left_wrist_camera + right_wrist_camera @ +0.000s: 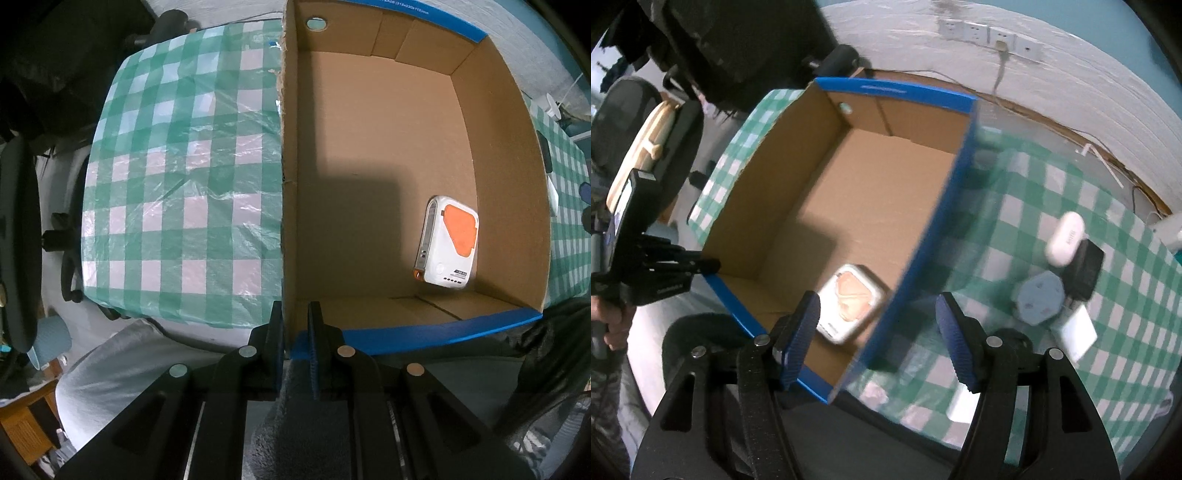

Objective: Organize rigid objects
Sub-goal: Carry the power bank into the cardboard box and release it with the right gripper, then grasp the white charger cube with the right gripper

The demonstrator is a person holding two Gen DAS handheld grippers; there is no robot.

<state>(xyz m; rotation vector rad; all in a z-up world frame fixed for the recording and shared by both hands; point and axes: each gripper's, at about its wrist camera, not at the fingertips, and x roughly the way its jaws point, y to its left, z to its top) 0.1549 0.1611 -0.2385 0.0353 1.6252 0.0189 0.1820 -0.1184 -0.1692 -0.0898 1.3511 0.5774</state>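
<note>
Quick count: one cardboard box [849, 192] with blue outer walls on the worktop [1052, 206], and just one white-and-orange device [448, 242] inside it. Out on the checked cloth beside the box there's one white oval case [1065, 238], one black adapter [1086, 269], one grey-blue plug [1039, 297] and two white blocks, one by the plug [1078, 334], one at the near edge [962, 404].

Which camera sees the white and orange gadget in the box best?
The left wrist view: the white and orange gadget lies sharp and unobstructed on the cardboard box floor. The right wrist view shows it blurred, partly behind a tong finger.
</note>
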